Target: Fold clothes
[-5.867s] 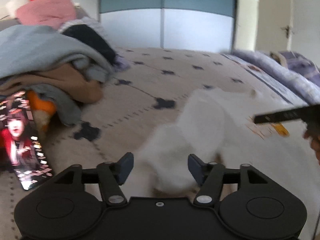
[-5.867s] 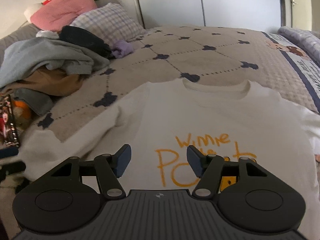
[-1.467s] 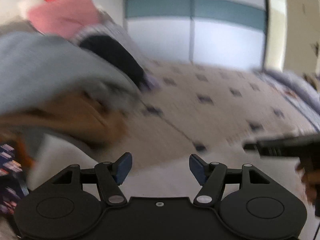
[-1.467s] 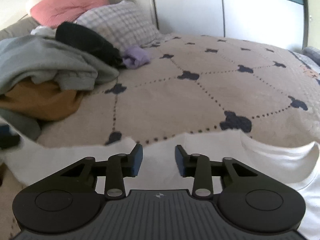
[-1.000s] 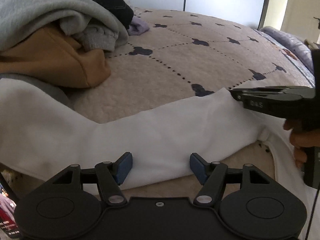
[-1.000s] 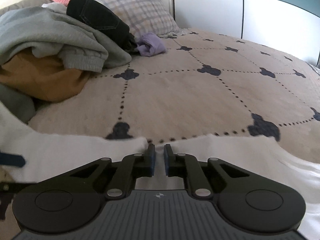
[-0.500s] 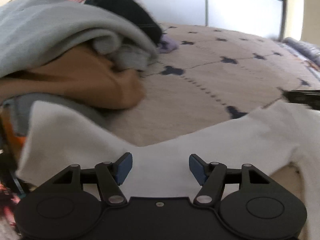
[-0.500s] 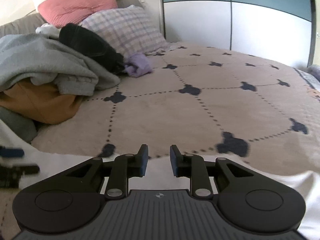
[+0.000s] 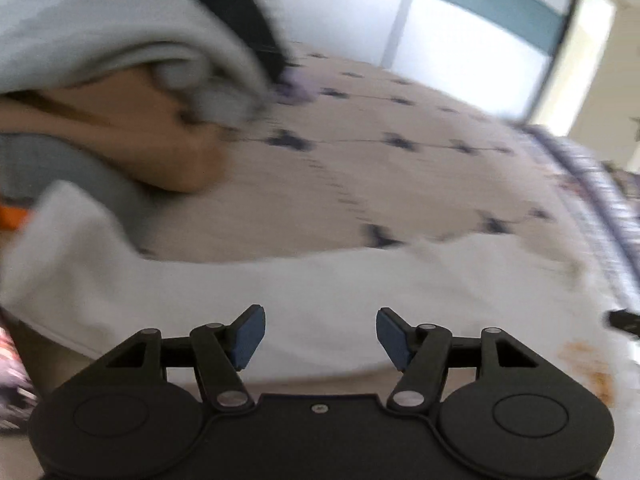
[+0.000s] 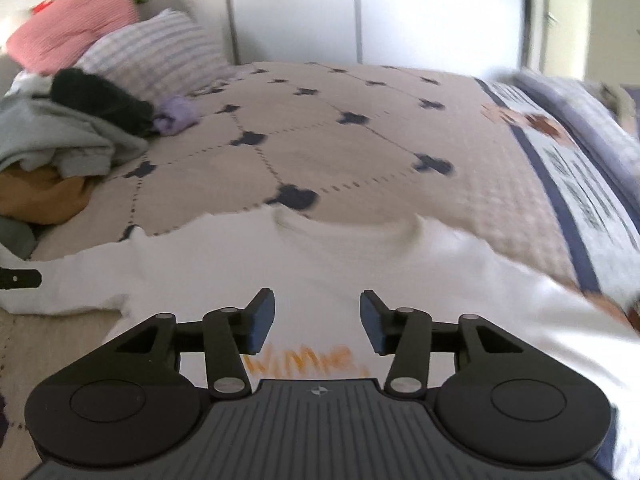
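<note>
Letting go, my right gripper (image 10: 317, 322) widened; left gripper (image 9: 320, 336) gapes, empty; the shirt (image 10: 340, 272) lies spread, sleeve (image 9: 200, 292) straightened.

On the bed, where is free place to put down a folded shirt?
Free: the beige quilt beyond the white shirt collar, between the plaid pillow and the striped blanket on the right. Crowded: the left side, with the clothes pile and a purple item.

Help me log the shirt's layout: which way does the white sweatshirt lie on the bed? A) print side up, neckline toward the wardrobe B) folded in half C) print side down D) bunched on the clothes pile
A: the white sweatshirt shows orange lettering upward, its neckline toward the wardrobe.
</note>
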The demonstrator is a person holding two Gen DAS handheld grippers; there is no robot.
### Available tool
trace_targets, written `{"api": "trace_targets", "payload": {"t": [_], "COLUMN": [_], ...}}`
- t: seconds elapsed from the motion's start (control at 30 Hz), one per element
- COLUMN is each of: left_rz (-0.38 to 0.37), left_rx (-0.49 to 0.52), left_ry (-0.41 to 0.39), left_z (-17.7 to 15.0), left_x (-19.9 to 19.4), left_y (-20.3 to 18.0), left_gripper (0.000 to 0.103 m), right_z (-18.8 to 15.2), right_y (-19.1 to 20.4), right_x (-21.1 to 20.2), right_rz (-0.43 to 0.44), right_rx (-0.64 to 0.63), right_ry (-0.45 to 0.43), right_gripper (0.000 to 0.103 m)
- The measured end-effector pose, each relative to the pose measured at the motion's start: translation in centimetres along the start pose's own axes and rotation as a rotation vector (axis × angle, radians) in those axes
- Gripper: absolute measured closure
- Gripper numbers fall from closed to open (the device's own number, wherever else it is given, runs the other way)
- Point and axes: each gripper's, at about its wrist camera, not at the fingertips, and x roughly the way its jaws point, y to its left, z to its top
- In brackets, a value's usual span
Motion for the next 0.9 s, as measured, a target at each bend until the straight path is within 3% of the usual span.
{"api": "trace_targets", "payload": {"t": [0.1,0.3,0.43,0.57,0.77,0.9], "left_rz": [-0.107,-0.300,-0.314,-0.304,-0.321,-0.361], "left_rx": [0.022,0.257,0.374,0.458,0.514,0.553], "left_ry": [-0.017,-0.020,0.034,-0.001,-0.058,-0.014], "left_z": [-0.7,-5.4,-8.9,-12.0,-15.5,-14.9], "left_x": [-0.9,-1.7,-1.3,-2.5,-5.5,-6.3], "left_y": [-2.7,-11.3,-14.7,-15.6,-13.7,-12.7], "left_gripper": [0.045,0.045,0.045,0.045,0.044,0.042], "right_z": [-1.4,-5.3,-7.3,-8.8,-11.0,-12.5], "right_y": [-1.6,-2.6,-3.4,-4.7,-6.8,-8.2], "right_x": [-1.2,-2.2,-3.1,-4.2,-6.0,-7.1], "right_rz": [-0.030,-0.046,-0.054,-0.045,-0.032,-0.022], "right_rx": [0.036,0.090,0.084,0.073,0.057,0.046], "right_ry": [0.017,0.060,0.075,0.072,0.068,0.065], "right_gripper": [0.044,0.044,0.043,0.043,0.043,0.043]}}
